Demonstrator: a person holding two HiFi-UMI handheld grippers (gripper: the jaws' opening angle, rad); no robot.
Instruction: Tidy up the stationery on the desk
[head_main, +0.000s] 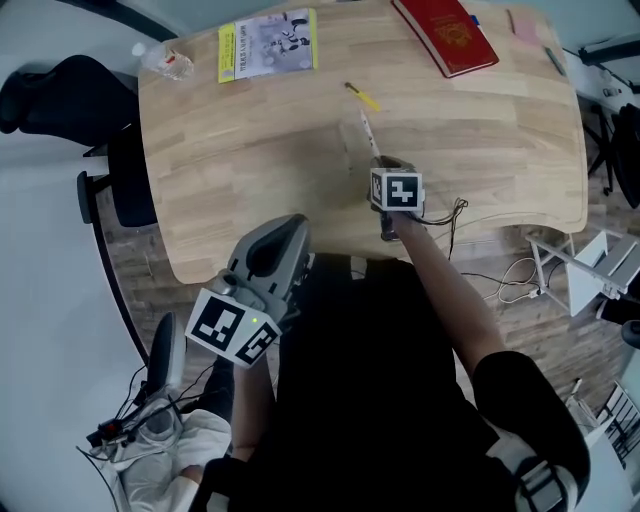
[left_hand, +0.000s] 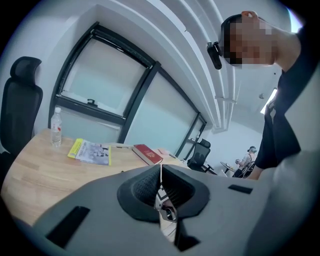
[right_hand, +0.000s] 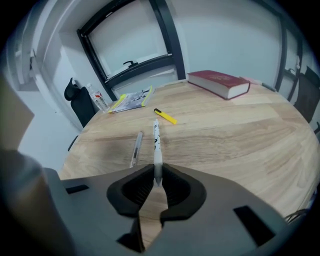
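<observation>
My right gripper (head_main: 385, 166) hovers over the near middle of the wooden desk (head_main: 250, 170), shut on the back end of a white pen (right_hand: 156, 142). The pen sticks out ahead of the jaws, over the desk. A grey pen (right_hand: 136, 149) lies on the wood just left of it. Farther back lies a yellow highlighter (head_main: 362, 96). My left gripper (head_main: 283, 232) is held off the desk's near edge, close to the person's body. Its pads meet in a thin line with nothing between them (left_hand: 161, 172).
A red book (head_main: 445, 33) lies at the far right and a yellow-edged booklet (head_main: 267, 45) at the far left. A water bottle (head_main: 165, 62) sits at the far left corner, and a pink note (head_main: 525, 27) past the book. A black chair (head_main: 60, 95) stands left of the desk.
</observation>
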